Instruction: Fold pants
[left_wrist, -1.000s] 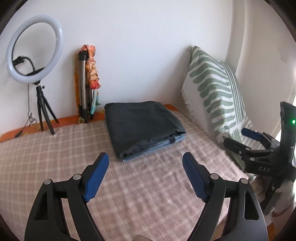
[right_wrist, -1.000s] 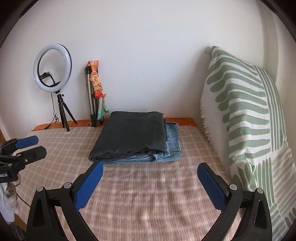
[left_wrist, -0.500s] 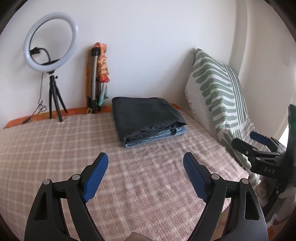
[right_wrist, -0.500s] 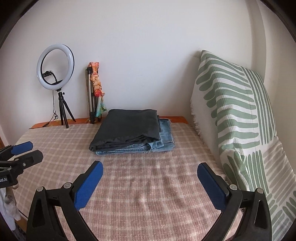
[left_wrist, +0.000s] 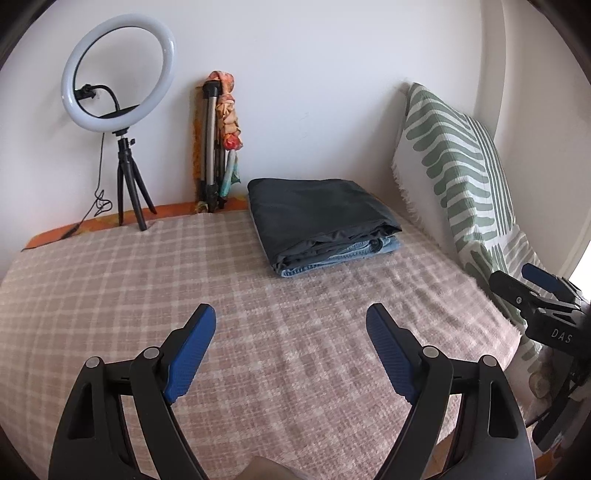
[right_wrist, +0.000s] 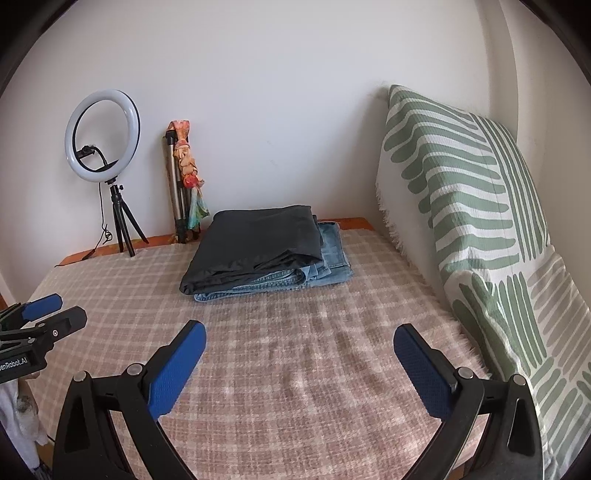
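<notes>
So the folded dark charcoal pants (left_wrist: 317, 206) sit a bit right of center in the upper middle of the left wrist view, stacked on top of a folded pair of light blue denim jeans (right_wrist: 325, 254) whose edge pokes out underneath on the right and front. Both rest on the pink-and-cream checked blanket (left_wrist: 258, 332) that fills the middle and bottom of both frames.

Our left gripper (left_wrist: 290, 332) with its blue padded fingers hovers at the bottom of its frame, spread wide with nothing between them, well short of the pile. Same deal with our right gripper (right_wrist: 299, 343): wide apart, holding nothing, over bare blanket.

On the right edge we've got a white cushion with green leaf stripes (right_wrist: 461, 192) leaning on the wall. Upper left there's a white ring light on a small black tripod (left_wrist: 118, 74), and just beside it a folded silver tripod with an orange patterned cloth (left_wrist: 221, 136) wrapped on it, propped against the wall.
</notes>
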